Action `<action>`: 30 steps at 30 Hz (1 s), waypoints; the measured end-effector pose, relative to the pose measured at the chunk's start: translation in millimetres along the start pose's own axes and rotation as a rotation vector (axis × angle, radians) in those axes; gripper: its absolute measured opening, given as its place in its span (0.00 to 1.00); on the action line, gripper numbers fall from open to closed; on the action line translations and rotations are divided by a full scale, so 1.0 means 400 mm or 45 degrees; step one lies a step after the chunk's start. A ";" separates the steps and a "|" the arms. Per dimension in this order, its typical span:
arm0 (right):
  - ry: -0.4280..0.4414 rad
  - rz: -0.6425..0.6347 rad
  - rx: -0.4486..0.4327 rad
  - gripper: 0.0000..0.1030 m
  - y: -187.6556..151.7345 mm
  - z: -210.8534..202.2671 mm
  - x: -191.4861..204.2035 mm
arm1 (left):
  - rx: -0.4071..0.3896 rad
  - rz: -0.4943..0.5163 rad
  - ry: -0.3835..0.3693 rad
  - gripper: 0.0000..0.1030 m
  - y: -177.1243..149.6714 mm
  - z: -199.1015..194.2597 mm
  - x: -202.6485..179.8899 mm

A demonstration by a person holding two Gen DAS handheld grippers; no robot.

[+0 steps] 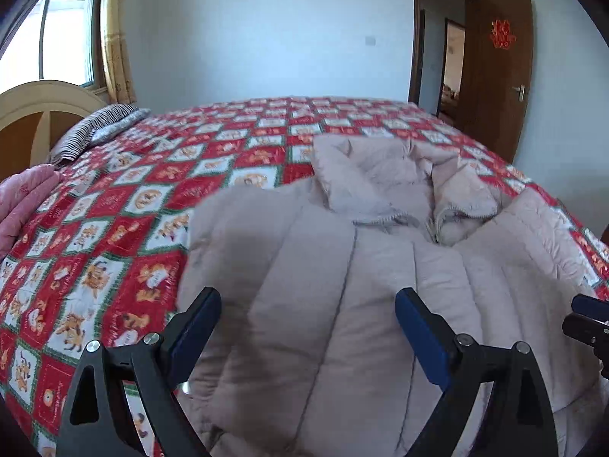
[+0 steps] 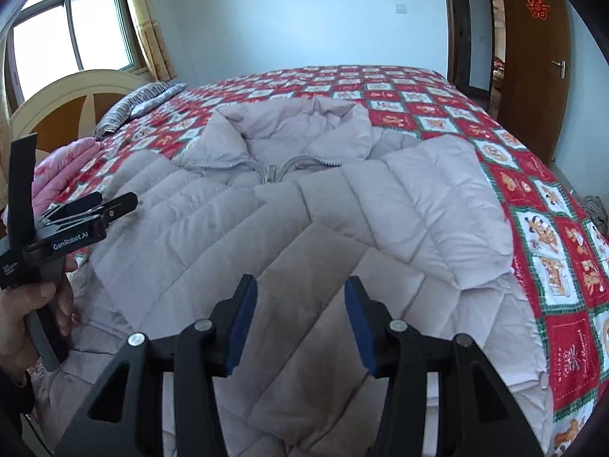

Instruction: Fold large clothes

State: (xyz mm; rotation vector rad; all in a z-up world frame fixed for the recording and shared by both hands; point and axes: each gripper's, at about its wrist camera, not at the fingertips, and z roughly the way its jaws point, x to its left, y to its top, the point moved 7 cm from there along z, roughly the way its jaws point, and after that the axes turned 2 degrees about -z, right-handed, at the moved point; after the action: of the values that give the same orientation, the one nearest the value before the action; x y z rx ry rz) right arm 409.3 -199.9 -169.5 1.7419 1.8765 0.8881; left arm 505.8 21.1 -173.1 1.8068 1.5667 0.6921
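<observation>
Lying on the bed [image 2: 533,228], the jacket [image 2: 289,221] has both sleeves folded in; both tongs [image 1: 308,327] [image 2: 300,320] hang open, empty; body fold remains.

Bedspread [image 2: 552,228] beside the jacket [image 2: 304,198] lies unobstructed.

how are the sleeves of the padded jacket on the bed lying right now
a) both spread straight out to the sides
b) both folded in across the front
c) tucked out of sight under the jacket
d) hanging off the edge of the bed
b: in the right wrist view both sleeves of the jacket lie crossed over its zipped front, on the bedspread, below the collar.
</observation>
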 end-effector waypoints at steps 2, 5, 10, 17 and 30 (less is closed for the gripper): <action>-0.008 0.010 0.028 0.50 -0.021 0.028 -0.004 | 0.049 0.020 0.009 0.91 -0.026 0.041 -0.009; -0.014 0.001 0.044 0.50 -0.050 0.049 -0.008 | 0.078 0.012 -0.027 0.95 -0.050 0.060 -0.014; -0.011 0.003 0.065 0.50 -0.071 0.061 -0.013 | 0.095 -0.024 -0.061 0.98 -0.066 0.067 -0.009; -0.047 -0.016 0.060 0.51 -0.078 0.067 -0.007 | 0.117 -0.024 -0.053 0.99 -0.071 0.086 -0.007; -0.126 -0.069 0.052 0.51 -0.082 0.074 0.007 | 0.124 -0.017 -0.036 0.99 -0.075 0.092 -0.004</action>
State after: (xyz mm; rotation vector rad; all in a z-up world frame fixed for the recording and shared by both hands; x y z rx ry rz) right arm 406.0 -192.5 -212.9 1.7176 1.8799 0.7349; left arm 513.5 17.5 -219.9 1.8665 1.6172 0.5907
